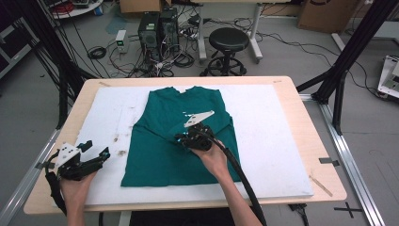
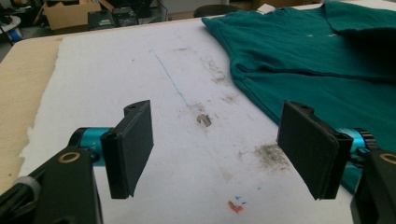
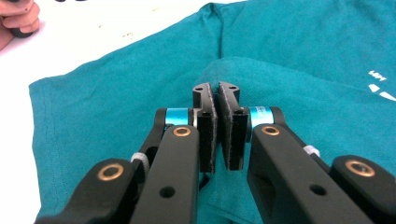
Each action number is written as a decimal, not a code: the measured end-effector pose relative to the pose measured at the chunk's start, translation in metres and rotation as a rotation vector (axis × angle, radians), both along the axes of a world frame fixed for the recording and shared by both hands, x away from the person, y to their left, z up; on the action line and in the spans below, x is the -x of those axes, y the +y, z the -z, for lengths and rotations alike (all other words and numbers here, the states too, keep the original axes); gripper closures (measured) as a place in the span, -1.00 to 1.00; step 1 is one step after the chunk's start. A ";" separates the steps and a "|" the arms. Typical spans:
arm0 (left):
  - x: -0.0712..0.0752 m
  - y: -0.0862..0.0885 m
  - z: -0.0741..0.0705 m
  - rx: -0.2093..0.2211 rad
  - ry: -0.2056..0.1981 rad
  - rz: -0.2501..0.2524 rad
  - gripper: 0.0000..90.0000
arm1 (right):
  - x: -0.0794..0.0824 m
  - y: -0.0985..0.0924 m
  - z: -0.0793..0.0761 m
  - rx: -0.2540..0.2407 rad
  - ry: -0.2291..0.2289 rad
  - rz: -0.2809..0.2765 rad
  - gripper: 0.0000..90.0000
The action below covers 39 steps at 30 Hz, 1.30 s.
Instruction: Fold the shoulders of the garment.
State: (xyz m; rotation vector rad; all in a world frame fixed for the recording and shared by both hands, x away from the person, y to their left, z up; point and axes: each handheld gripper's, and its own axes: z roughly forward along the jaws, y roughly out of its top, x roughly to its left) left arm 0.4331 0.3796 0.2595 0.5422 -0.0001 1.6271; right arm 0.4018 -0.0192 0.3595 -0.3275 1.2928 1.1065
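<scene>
A teal T-shirt (image 1: 181, 141) lies on the white pad (image 1: 273, 141), collar toward the far edge, hem toward the person. Its right sleeve is hidden beneath a fold drawn over the middle by the right gripper (image 1: 188, 138), clamped on the cloth. The left gripper (image 1: 94, 153) hangs open over bare pad.

I see the shirt (image 1: 181, 136) mid-frame on the pad (image 1: 273, 141), left gripper (image 1: 94, 153) lower left, stool (image 1: 228, 40) behind the table (image 1: 320, 146).
</scene>
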 end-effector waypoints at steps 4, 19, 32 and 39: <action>0.000 0.000 0.000 0.000 0.000 0.001 -0.40 | -0.002 0.005 0.002 0.017 0.009 -0.010 0.93; 0.000 0.000 0.000 0.000 0.000 0.001 -0.40 | -0.010 0.015 0.002 0.048 0.035 -0.003 0.93; 0.000 0.000 0.000 0.001 0.002 0.002 -0.40 | -0.014 0.018 0.002 0.037 0.065 -0.006 0.40; 0.000 0.000 0.000 0.000 0.003 0.000 -0.40 | -0.008 0.012 0.003 0.005 0.056 0.006 0.20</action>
